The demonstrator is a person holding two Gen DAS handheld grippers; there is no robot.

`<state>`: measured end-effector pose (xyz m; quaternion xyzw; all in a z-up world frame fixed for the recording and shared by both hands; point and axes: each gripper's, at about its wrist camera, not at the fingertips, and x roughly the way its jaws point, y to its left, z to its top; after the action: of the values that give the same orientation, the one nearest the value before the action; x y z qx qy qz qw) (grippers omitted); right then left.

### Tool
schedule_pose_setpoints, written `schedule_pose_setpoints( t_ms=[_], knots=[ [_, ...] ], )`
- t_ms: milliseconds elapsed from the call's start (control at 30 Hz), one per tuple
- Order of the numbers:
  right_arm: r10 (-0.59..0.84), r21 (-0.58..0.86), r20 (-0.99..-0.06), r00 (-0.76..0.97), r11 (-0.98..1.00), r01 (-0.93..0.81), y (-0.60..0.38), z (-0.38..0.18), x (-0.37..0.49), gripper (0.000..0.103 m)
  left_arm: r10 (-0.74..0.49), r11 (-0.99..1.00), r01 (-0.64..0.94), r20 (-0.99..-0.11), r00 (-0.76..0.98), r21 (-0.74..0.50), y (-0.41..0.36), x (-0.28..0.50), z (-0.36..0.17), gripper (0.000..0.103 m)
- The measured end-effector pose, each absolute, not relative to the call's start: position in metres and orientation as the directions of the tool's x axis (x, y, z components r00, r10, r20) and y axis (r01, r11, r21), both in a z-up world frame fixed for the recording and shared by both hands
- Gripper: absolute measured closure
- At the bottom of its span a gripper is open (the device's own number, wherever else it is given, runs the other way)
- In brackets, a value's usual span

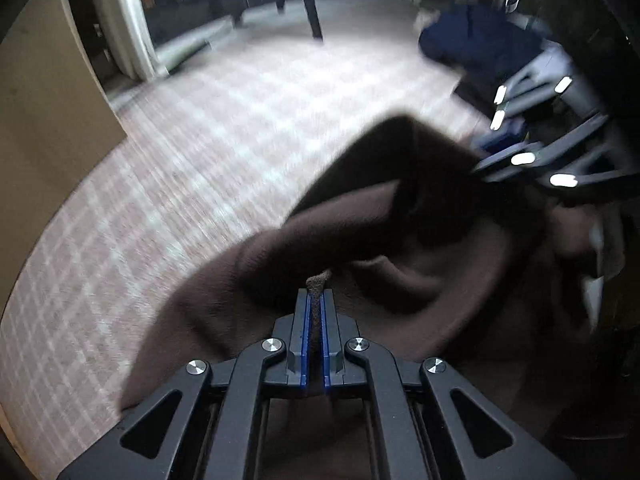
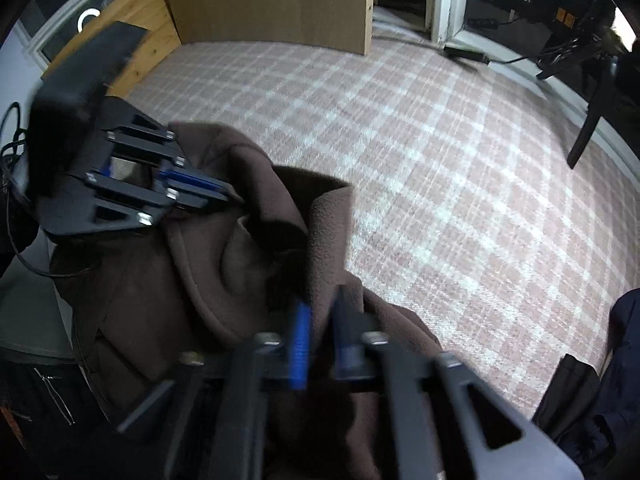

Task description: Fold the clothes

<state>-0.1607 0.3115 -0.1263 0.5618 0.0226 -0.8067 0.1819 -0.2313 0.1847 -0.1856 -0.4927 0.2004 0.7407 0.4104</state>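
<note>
1. The floor is a carpet (image 1: 208, 152) in a pink and white check, filling the middle and left of the left wrist view and the centre and right of the right wrist view (image 2: 460, 184).
2. A brown fleece garment (image 1: 360, 236) hangs bunched between the two claws above that carpet, lower centre in the left wrist view and lower left of centre in the right wrist view (image 2: 248, 248).
3. The left gripper (image 1: 316, 300), at the bottom centre of its own view, has its blue pads drawn narrow with a thin ridge of the fleece pinched between them; it also shows at the left of the other view (image 2: 230, 198).
4. The right gripper (image 2: 322, 320), blurred at the bottom of its view, is closed narrow on a standing fold of the same fleece; it shows at the right edge of the left wrist view (image 1: 478, 170), its tip at the cloth.
5. A tan board (image 2: 276, 0) stands at the top of the right wrist view, with a white door frame (image 2: 444, 0) to its right.
6. A dark chair leg (image 2: 588, 128) stands at the right edge of that view.
7. A dark blue garment (image 1: 480, 40) lies on the carpet at the upper right of the left wrist view.
</note>
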Motion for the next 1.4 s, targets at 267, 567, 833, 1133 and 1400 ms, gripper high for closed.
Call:
schedule_pose_setpoints(
  t_ms=[267,567,833,1133,1400],
  knots=[
    [-0.203,0.123,-0.842,-0.499,-0.974,0.190,0.342,-0.072,-0.211,0.096,0.446,-0.738,-0.674,-0.774,-0.448,-0.035,0.160,-0.292,-0.098,0.098],
    [-0.092,0.092,-0.864,-0.495,-0.995,0.025,0.392,-0.085,-0.208,0.063,0.279,-0.851,-0.524,-0.850,-0.446,-0.004,0.115,-0.330,-0.130,0.078],
    [-0.210,0.248,-0.928,-0.309,-0.965,-0.088,0.443,-0.144,-0.103,0.063,0.248,-0.835,-0.540,-0.950,-0.189,-0.110,0.043,-0.261,-0.186,0.061],
    [-0.329,0.355,-0.909,-0.256,-0.933,-0.062,0.425,-0.161,-0.036,0.054,0.265,-0.867,-0.452,-0.962,-0.061,-0.210,0.007,-0.202,-0.213,0.057],
    [-0.305,0.325,-0.927,-0.219,-0.944,-0.063,0.414,-0.185,-0.042,0.054,0.297,-0.864,-0.437,-0.954,-0.038,-0.251,0.011,-0.176,-0.218,0.052]
  ],
)
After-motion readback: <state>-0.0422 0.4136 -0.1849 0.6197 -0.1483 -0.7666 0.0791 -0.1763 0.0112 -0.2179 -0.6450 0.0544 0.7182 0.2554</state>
